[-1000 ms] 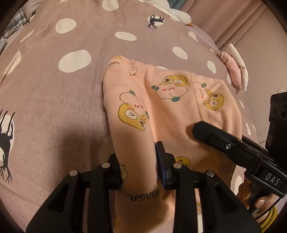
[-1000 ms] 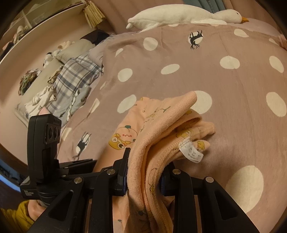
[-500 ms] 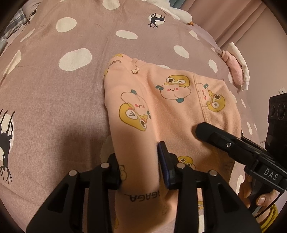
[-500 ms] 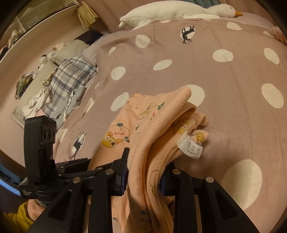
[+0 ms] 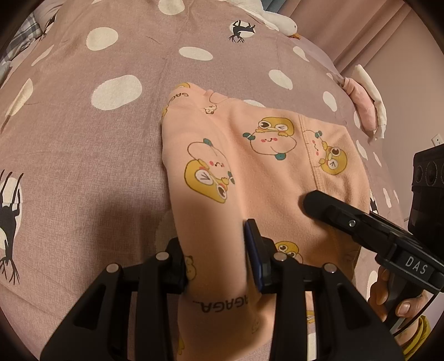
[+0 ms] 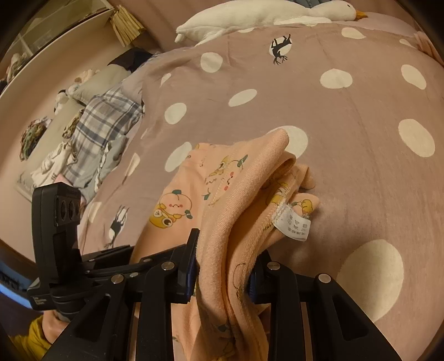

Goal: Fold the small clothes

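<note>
A small peach garment [image 5: 249, 172] with cartoon prints lies partly folded on the dotted bedspread [image 5: 83, 155]. My left gripper [image 5: 219, 263] is shut on its near edge, where "GAGA" lettering shows. My right gripper [image 6: 223, 258] is shut on a bunched waistband part of the garment [image 6: 238, 200], with a white care label [image 6: 295, 226] hanging out on the right. The right gripper also shows in the left wrist view [image 5: 347, 216], lying over the cloth's right side. The left gripper's body shows at left in the right wrist view [image 6: 61, 250].
A white goose plush [image 6: 263, 14] lies at the far edge of the bed. A plaid cloth [image 6: 102, 125] and other laundry sit at the left. A pink and white item [image 5: 366, 108] lies at the bed's right edge.
Both grippers keep their hold and have shifted slightly. The garment's far fold sits a little lower in the left wrist view, and the bunched cloth has drifted slightly in the right wrist view.
</note>
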The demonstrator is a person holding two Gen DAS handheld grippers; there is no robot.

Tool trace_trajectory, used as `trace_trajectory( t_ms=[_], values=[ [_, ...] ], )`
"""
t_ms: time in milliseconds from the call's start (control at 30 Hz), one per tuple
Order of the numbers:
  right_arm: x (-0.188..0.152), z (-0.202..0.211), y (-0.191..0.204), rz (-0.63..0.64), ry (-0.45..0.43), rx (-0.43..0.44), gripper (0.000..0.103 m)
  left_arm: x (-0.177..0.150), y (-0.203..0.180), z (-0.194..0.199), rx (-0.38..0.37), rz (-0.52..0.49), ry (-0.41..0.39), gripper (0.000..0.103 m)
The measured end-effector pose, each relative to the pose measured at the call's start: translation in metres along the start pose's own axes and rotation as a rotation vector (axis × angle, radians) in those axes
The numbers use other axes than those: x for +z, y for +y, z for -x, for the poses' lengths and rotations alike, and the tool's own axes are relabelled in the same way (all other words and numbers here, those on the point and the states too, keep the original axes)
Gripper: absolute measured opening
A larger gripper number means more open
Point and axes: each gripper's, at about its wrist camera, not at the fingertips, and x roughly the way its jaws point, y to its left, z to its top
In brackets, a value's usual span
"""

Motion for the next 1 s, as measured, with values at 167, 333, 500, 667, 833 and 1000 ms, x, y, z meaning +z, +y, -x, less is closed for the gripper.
trace_trajectory(
  t_ms=[167, 333, 500, 667, 833, 1000],
  values=[
    [-0.001, 0.001, -0.001, -0.010, 0.001, -0.004, 0.029, 0.000, 0.001, 0.000, 0.001, 0.000, -0.001, 0.036],
    [-0.002, -0.001, -0.006, -0.034, 0.009, -0.020, 0.029, -0.001, 0.000, 0.000, 0.000, 0.001, 0.000, 0.037],
    [-0.004, -0.002, -0.010, -0.059, 0.012, -0.019, 0.029, 0.000, 0.001, 0.000, 0.000, 0.001, 0.000, 0.037],
    [-0.005, -0.002, -0.012, -0.069, 0.014, -0.023, 0.029, 0.000, 0.001, 0.000, 0.001, 0.001, 0.000, 0.037],
    [-0.007, -0.003, -0.016, -0.088, 0.018, -0.028, 0.029, 0.000, 0.000, 0.000, 0.001, 0.000, 0.000, 0.038],
    [-0.008, -0.004, -0.019, -0.101, 0.022, -0.034, 0.029, 0.000, 0.000, 0.000, 0.001, 0.001, 0.000, 0.039]
  ],
)
